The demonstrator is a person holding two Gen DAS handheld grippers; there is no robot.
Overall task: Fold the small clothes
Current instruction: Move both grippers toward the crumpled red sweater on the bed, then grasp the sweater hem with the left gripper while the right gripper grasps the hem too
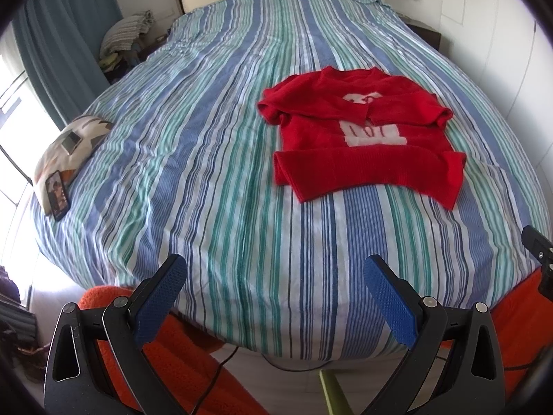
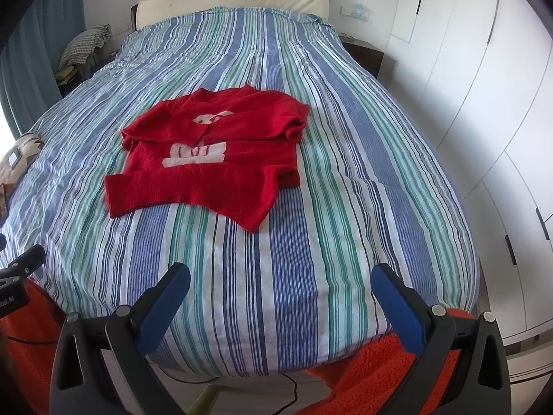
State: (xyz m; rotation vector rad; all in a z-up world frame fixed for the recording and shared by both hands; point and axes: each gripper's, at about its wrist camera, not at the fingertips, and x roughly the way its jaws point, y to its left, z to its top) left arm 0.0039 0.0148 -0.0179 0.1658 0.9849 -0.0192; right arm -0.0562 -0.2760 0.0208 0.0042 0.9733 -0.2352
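Jaws wide on left gripper (image 1: pixel 274 271) and right gripper (image 2: pixel 280 279), one red sweater (image 2: pixel 207 162)

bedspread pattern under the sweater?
Lengthwise stripes in blue, green and white on the bedspread; clearest in the right wrist view.

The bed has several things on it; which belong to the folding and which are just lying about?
For the folding:
red knitted sweater with white patch
left gripper, open
right gripper, open

Lying about:
patterned cushion
black phone
striped bedspread
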